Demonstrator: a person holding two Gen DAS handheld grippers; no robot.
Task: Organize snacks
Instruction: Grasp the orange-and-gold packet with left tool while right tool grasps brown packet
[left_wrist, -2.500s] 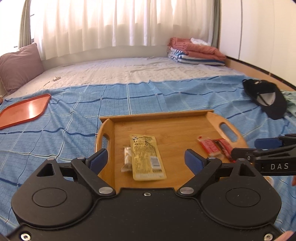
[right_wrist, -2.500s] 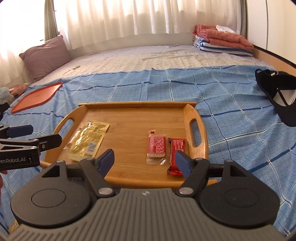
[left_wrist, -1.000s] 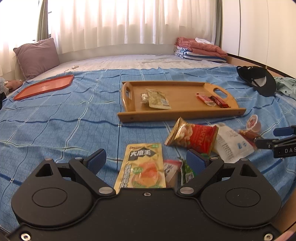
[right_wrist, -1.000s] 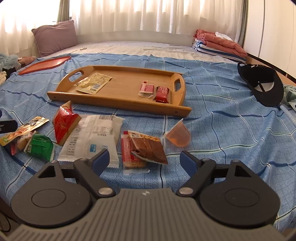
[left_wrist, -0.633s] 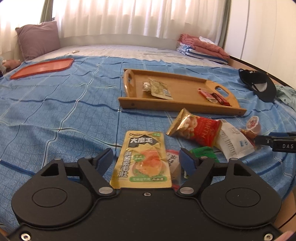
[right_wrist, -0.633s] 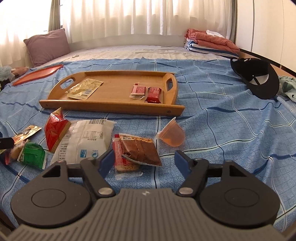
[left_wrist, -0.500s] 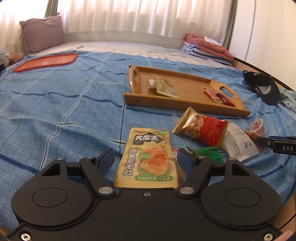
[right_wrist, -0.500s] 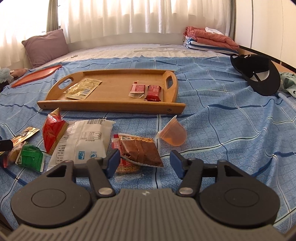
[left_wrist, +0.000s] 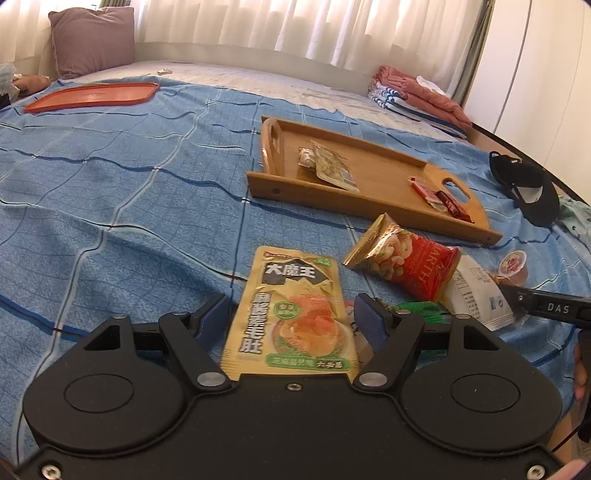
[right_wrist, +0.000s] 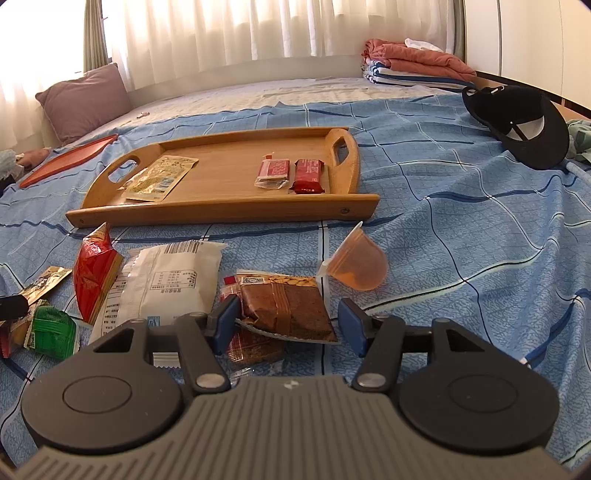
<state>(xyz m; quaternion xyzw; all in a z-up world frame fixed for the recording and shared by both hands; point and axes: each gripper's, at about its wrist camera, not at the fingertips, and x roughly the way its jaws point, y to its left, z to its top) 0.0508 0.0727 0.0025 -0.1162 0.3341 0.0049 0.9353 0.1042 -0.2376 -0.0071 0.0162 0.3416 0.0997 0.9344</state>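
A wooden tray (left_wrist: 384, 177) (right_wrist: 229, 212) on the blue bedspread holds a yellow packet (right_wrist: 162, 177) and two red bars (right_wrist: 291, 172). Loose snacks lie in front of it. My left gripper (left_wrist: 291, 319) is open, its fingers on either side of a yellow pouch (left_wrist: 291, 317) that lies on the bed. My right gripper (right_wrist: 286, 319) is open around a brown cake pack (right_wrist: 284, 308). Nearby lie a red nut bag (left_wrist: 406, 264) (right_wrist: 94, 267), a white bag (right_wrist: 166, 280), a green pack (right_wrist: 51, 332) and a jelly cup (right_wrist: 360, 264).
An orange tray (left_wrist: 92, 96) lies far left near a purple pillow (left_wrist: 92, 38). A black cap (right_wrist: 524, 125) sits to the right. Folded towels (right_wrist: 417, 61) are at the back. The right gripper's finger (left_wrist: 546, 304) shows at the left view's right edge.
Both grippers pulled back from the tray to the loose snacks and lowered. Their fingers have narrowed around the yellow pouch and the brown cake pack.
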